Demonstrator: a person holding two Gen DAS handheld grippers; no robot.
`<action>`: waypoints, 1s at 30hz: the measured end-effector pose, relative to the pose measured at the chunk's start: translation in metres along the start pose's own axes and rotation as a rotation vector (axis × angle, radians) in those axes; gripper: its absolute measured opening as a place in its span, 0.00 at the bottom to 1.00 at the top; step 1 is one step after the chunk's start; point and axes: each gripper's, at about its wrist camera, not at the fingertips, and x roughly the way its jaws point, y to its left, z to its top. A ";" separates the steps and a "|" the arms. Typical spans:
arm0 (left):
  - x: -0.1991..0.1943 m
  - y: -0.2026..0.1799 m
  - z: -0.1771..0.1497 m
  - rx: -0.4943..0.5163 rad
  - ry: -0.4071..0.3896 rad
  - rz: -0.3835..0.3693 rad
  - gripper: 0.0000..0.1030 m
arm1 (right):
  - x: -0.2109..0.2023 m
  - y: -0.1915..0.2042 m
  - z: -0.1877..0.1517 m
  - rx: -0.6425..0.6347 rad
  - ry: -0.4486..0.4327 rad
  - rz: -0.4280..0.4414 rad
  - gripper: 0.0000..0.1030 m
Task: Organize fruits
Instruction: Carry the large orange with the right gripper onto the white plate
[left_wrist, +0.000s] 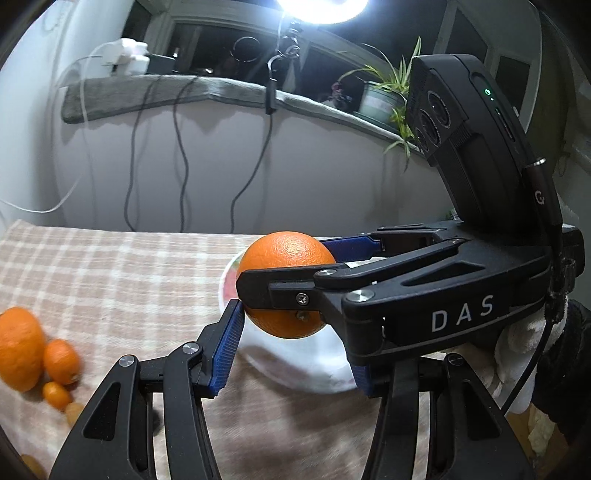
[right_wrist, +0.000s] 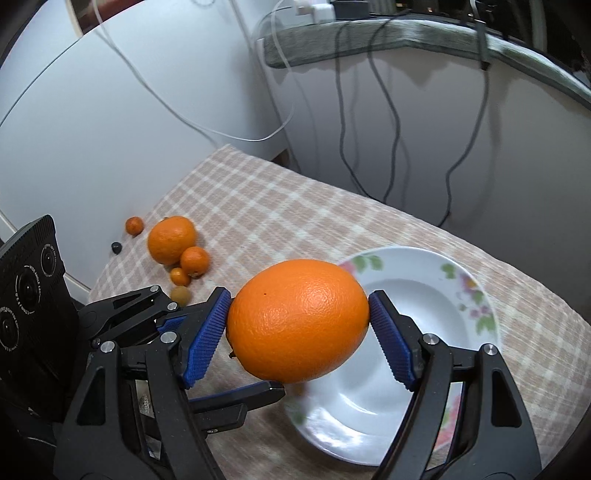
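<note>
Blue ribbed pads (right_wrist: 207, 334) of the right gripper (right_wrist: 298, 325) press on both ends of a big orange (right_wrist: 298, 320), pinching it in the air just above the near rim of the plate (right_wrist: 424, 280). Seen from the left wrist, the same orange hangs in front of the plate, with the right gripper reaching in across the view.

Left of the plate, the left gripper (left_wrist: 293, 354) has its jaws spread with nothing between them; one pad (left_wrist: 227, 350) stands just beside the orange but does not visibly press on it.

The step in hand looks like carrying the big orange to the plate. The next move probably calls for bringing it over the white hollow of the plate, lowering it until it rests, and only then spreading the jaws; released too high or on the sloping rim, a round fruit could roll off onto the checked cloth (right_wrist: 280, 206).

Well left of the plate lies the rest of the fruit in a loose cluster. Counted from the right wrist view: one more large orange (right_wrist: 171, 239), two small mandarins (right_wrist: 195, 261), one tiny orange fruit (right_wrist: 180, 276), one yellowish one (right_wrist: 181, 295), and a dark berry (right_wrist: 116, 246). One plate is visible, and it holds no fruit.
</note>
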 end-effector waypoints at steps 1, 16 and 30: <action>0.005 -0.001 0.002 -0.002 0.006 -0.009 0.50 | 0.000 -0.006 -0.001 0.009 -0.001 -0.007 0.77; 0.056 -0.006 0.013 -0.031 0.083 -0.058 0.50 | 0.013 -0.055 -0.007 0.097 0.004 -0.053 0.77; 0.075 -0.005 0.014 -0.022 0.110 -0.044 0.50 | 0.026 -0.059 -0.007 0.091 0.022 -0.107 0.77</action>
